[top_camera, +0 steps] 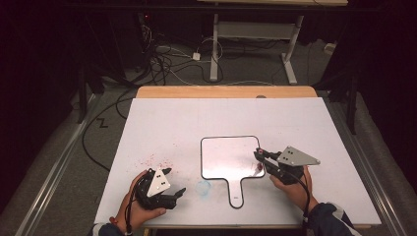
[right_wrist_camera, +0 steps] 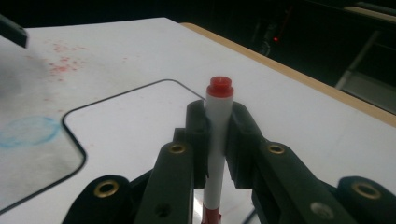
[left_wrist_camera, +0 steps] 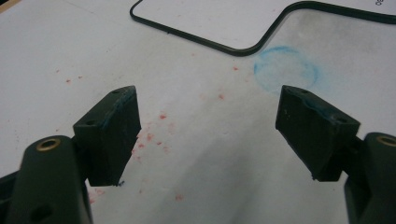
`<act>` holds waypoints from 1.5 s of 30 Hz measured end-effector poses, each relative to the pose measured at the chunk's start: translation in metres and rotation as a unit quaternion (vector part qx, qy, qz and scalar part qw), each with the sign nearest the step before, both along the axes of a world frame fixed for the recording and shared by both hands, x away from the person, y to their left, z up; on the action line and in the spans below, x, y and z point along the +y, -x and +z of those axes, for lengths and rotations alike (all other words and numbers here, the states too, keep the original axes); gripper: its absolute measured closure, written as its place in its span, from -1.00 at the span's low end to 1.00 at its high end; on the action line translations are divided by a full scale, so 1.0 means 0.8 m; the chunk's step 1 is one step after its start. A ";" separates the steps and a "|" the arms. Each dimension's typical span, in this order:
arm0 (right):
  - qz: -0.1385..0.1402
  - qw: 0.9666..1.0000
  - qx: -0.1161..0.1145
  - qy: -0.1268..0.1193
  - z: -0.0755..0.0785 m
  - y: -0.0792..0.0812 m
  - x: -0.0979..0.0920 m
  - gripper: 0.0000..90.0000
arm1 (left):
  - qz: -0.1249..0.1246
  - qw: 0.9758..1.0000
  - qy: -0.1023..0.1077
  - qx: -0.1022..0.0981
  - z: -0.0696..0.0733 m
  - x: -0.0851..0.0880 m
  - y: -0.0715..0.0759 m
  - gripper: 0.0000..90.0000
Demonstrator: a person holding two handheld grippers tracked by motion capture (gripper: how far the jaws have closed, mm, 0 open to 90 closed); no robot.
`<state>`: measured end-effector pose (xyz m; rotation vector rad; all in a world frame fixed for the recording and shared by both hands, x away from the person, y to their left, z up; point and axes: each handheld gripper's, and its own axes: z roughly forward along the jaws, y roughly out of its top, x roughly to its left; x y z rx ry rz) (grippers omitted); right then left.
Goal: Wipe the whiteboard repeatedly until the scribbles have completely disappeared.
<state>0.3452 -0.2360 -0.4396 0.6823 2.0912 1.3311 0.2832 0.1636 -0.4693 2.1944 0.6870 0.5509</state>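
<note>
Right gripper [right_wrist_camera: 217,140] clamped on a red-capped marker [right_wrist_camera: 218,116] above the whiteboard [top_camera: 221,157]. Left gripper [left_wrist_camera: 208,126] spread wide, empty, over the bench [top_camera: 172,123].

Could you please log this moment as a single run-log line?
right hand-held gripper: shut on red marker | over whiteboard paddle | left hand-held gripper: open, empty

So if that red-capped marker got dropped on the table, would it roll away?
Probably: the marker looks round and smooth, so it would likely roll. It seems stiff and light, standing straight in the right gripper. The flat whiteboard offers nothing to stop it.
</note>
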 end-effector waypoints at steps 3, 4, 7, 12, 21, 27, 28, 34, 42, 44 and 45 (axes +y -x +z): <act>0.001 1.000 0.002 -0.010 -0.002 -0.001 0.002 0.81 | 0.000 1.000 -0.001 0.001 -0.001 -0.001 -0.001 -0.53; 0.008 1.000 0.004 -0.014 -0.002 -0.001 0.006 0.81 | -0.001 1.000 -0.001 0.002 -0.001 -0.001 -0.002 -0.53; 0.038 0.999 0.010 -0.029 -0.005 0.002 0.024 0.81 | -0.003 1.000 -0.002 0.002 -0.001 -0.002 -0.002 -0.53; 0.067 0.997 0.008 -0.026 -0.006 0.005 0.048 0.81 | -0.002 1.000 0.000 0.003 -0.001 -0.001 -0.001 -0.53; -0.018 0.999 0.010 -0.032 -0.002 -0.027 -0.012 0.81 | 0.000 1.000 -0.001 0.002 -0.001 0.001 0.000 -0.53; 0.009 0.999 0.009 -0.032 -0.005 -0.023 0.013 0.81 | -0.002 1.000 -0.003 0.003 -0.002 -0.001 -0.001 -0.53; 0.015 0.999 0.008 -0.031 -0.005 -0.022 0.020 0.81 | -0.002 1.000 -0.003 0.003 -0.002 -0.002 -0.001 -0.53; 0.052 0.998 0.017 -0.039 -0.007 -0.016 0.047 0.81 | -0.002 1.000 -0.002 0.002 -0.002 0.000 0.000 -0.53; -0.012 1.000 -0.002 -0.014 -0.003 -0.040 0.017 0.81 | -0.001 1.000 -0.003 0.002 -0.002 0.000 -0.001 -0.53; -0.015 1.000 -0.001 -0.020 -0.004 -0.045 0.016 0.81 | -0.003 1.000 -0.006 0.003 -0.002 -0.001 -0.001 -0.53; -0.016 1.000 -0.008 -0.013 -0.005 -0.047 0.019 0.81 | -0.003 1.000 -0.006 0.002 -0.003 -0.002 -0.001 -0.53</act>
